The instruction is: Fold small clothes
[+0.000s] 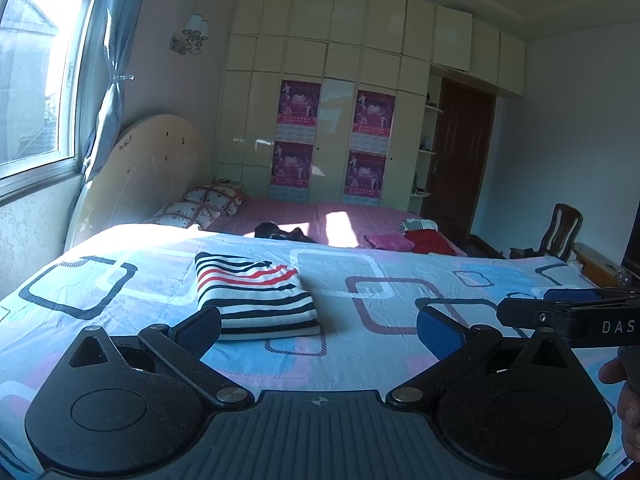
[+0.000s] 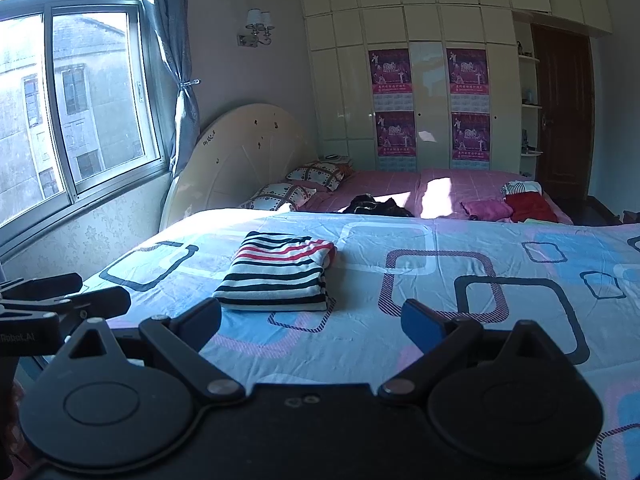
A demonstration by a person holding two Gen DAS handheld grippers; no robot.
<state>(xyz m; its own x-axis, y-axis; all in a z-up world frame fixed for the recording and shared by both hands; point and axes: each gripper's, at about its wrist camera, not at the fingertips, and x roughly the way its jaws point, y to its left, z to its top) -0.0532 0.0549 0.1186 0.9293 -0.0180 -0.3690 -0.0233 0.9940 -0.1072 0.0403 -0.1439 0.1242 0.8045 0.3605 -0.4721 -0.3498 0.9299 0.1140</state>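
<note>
Striped top (image 1: 256,296) lies folded on the patterned bedsheet (image 1: 400,280), left gripper (image 1: 319,328) and right gripper (image 2: 312,322) both spread, empty, hovering nearby; fold looks done, next probably fetching another garment.

In front of me, a small white knit top with black and red stripes (image 1: 254,294) (image 2: 280,270) lies folded into a neat, flat rectangle on the near-left part of my light blue patterned bedsheet (image 1: 360,344) (image 2: 400,320).

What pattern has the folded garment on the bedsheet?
White with black and red horizontal stripes; the folded garment shows best in the right wrist view.
</note>
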